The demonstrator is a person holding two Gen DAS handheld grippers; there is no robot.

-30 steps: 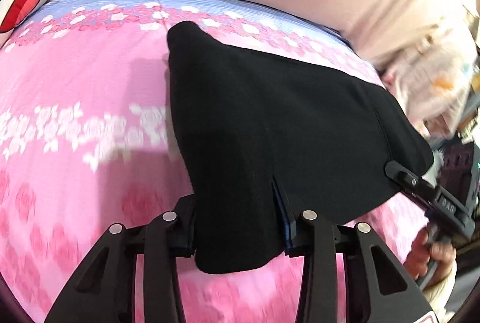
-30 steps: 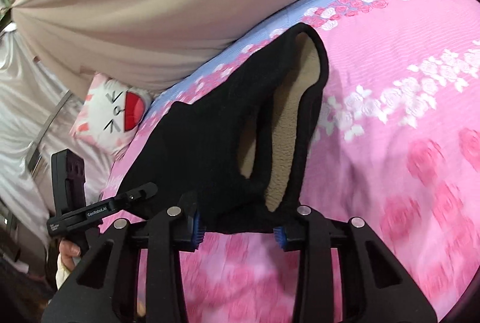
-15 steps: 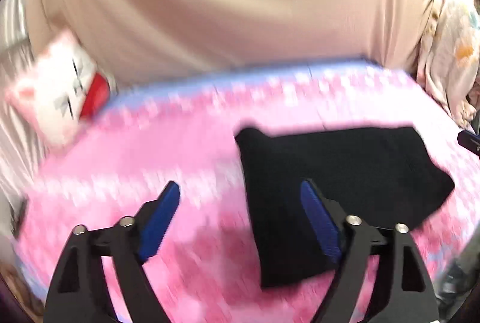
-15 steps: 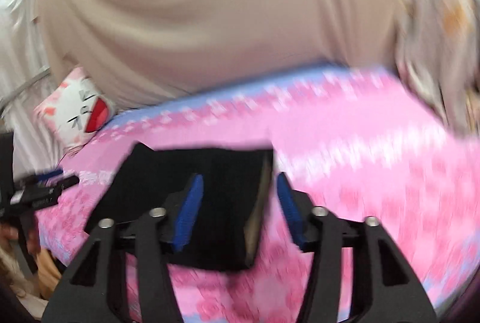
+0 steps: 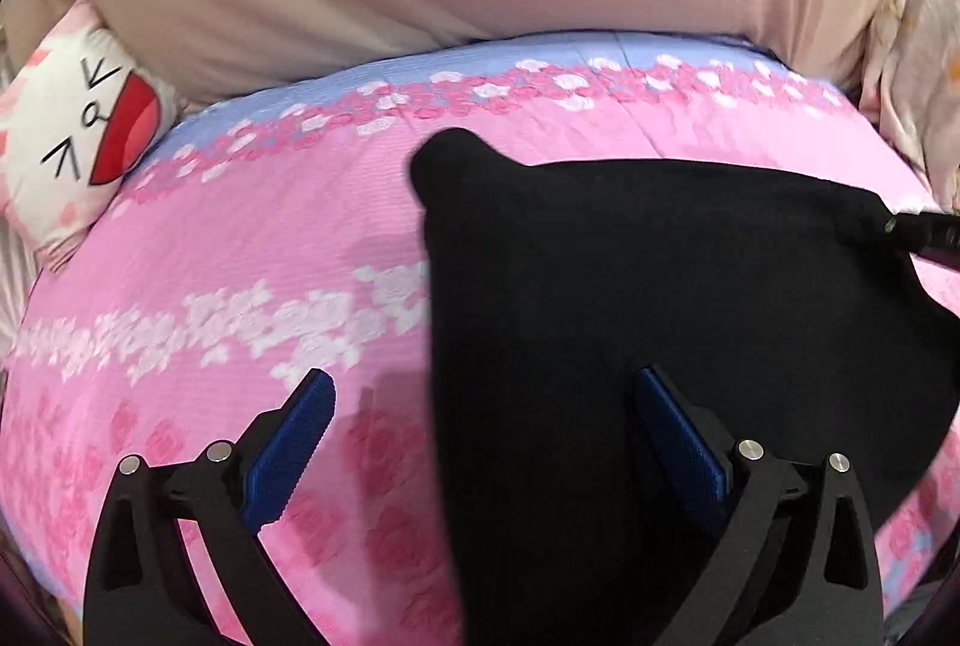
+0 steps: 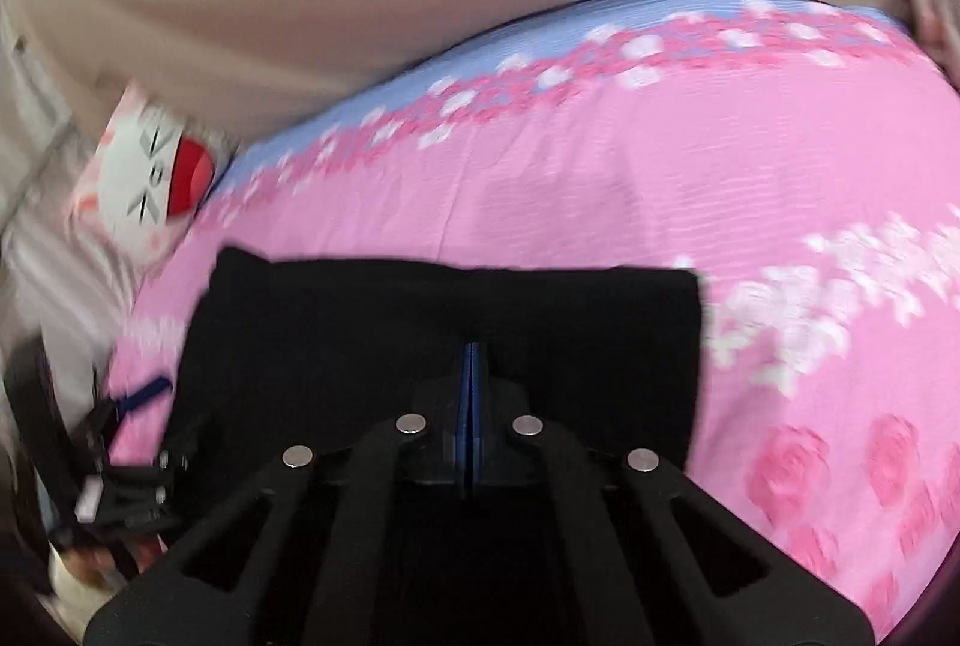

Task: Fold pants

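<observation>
**Soft indoor light, fisheye warp, motion blur**

Even, diffuse light falls on the pink bedspread [image 5: 240, 238], with faint shadows beneath the left gripper [image 5: 480, 400]. Both views bow strongly toward dark corners. The right wrist view smears, especially at its left edge.

A bed with a pink flowered cover [image 5: 252, 238] carries folded black pants [image 5: 690, 298] near its front edge and a cat-face pillow [image 5: 78, 129] at its far left corner.

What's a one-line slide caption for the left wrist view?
Left claw open over the folded black pants on the pink floral bedspread, its jaws having just opened.
</observation>
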